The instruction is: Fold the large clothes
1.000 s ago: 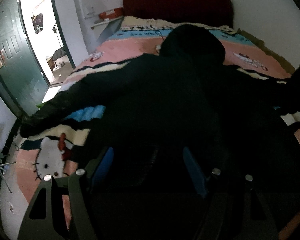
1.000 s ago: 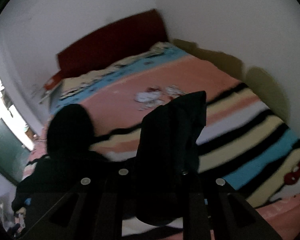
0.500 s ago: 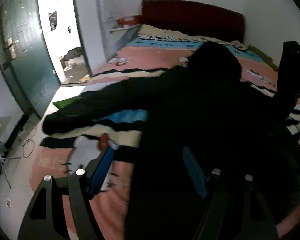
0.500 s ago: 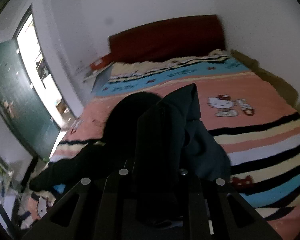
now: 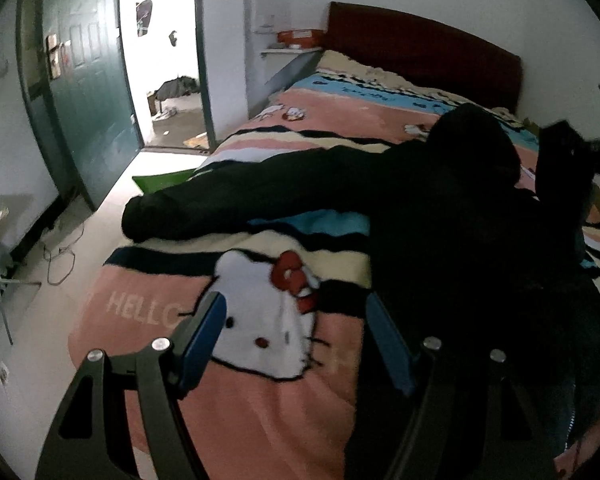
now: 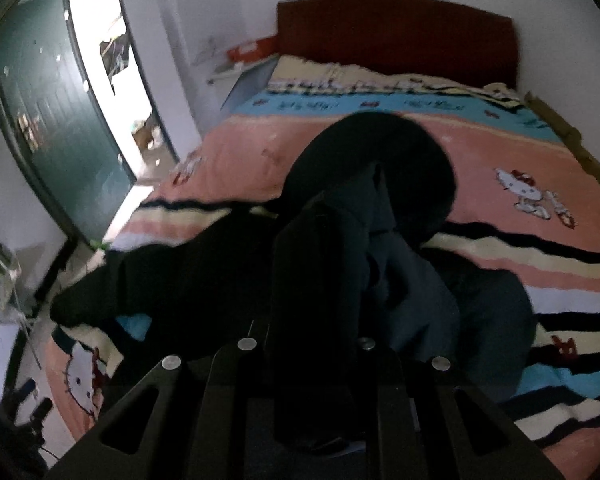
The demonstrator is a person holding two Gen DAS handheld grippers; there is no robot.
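Observation:
A large black hooded jacket (image 5: 452,216) lies spread on the bed, hood toward the headboard, its left sleeve (image 5: 236,200) stretched to the bed's left edge. My left gripper (image 5: 296,320) is open and empty, above the blanket's cat print beside the jacket's lower left edge. My right gripper (image 6: 312,320) is shut on the jacket's right sleeve (image 6: 320,264) and holds it lifted over the jacket's body (image 6: 204,276). That raised sleeve shows at the far right of the left wrist view (image 5: 560,168).
The bed has a striped pink, cream and blue cartoon blanket (image 5: 260,412) and a dark red headboard (image 5: 420,48). An open green door (image 5: 84,92) and bright doorway are left of the bed. Cables (image 5: 60,256) lie on the floor. A shelf (image 5: 292,44) stands beside the headboard.
My right gripper has carried the sleeve from the bed's right side leftward over the jacket's body. My left gripper has shifted left, off the jacket to over the blanket's cat print.

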